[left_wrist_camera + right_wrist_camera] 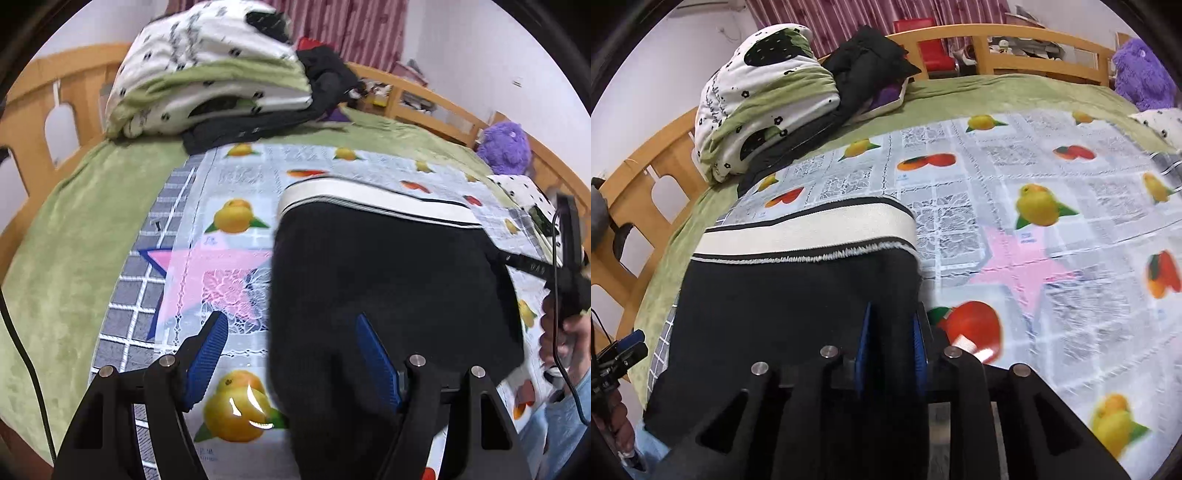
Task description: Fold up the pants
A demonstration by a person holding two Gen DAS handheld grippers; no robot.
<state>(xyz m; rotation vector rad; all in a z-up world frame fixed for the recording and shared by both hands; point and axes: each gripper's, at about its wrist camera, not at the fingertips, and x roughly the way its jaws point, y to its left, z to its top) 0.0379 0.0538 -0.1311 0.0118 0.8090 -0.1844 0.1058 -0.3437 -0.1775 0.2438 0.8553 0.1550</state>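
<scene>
your left gripper [291,354] stands open above the bed; only its right blue pad lies over the black pants [388,273], the left pad hangs over the fruit-print cloth [236,221]. only your right view shows the grip: the right gripper [892,347] is closed on the pants' edge, black fabric pinched between both pads, the white waistband [809,230] straight ahead of it. the left view alone shows your right hand [565,339] on its handle, far to the right. the folded quilt [764,99] lies ahead, well apart, in both views.
</scene>
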